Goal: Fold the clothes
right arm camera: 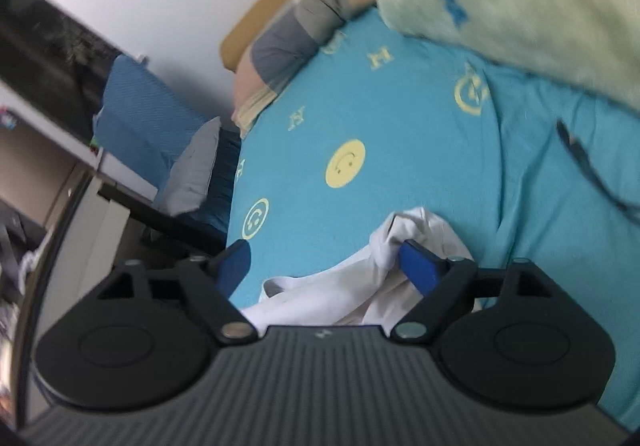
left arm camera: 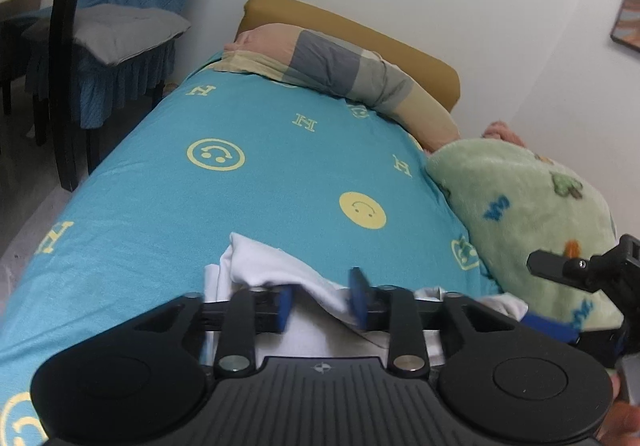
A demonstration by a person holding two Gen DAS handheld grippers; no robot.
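Note:
A crumpled white garment (left arm camera: 272, 266) lies on the near part of a teal bedsheet (left arm camera: 240, 197) printed with yellow smiley faces. My left gripper (left arm camera: 320, 302) hovers over it, jaws partly apart, with a fold of the white cloth running between the blue pads (left arm camera: 283, 308). In the right wrist view the same white garment (right arm camera: 340, 294) is bunched up beneath my right gripper (right arm camera: 326, 266), which stands wide open; the cloth rests against its right blue pad (right arm camera: 418, 268). The right gripper (left arm camera: 580, 274) also shows at the right edge of the left wrist view.
A fluffy green blanket (left arm camera: 520, 205) is heaped on the bed's right side. A patchwork pillow (left arm camera: 340, 65) leans on a mustard headboard (left arm camera: 360, 25). A chair with a grey cushion (left arm camera: 116, 29) stands left of the bed. A thin dark strap (right arm camera: 580, 157) lies on the sheet.

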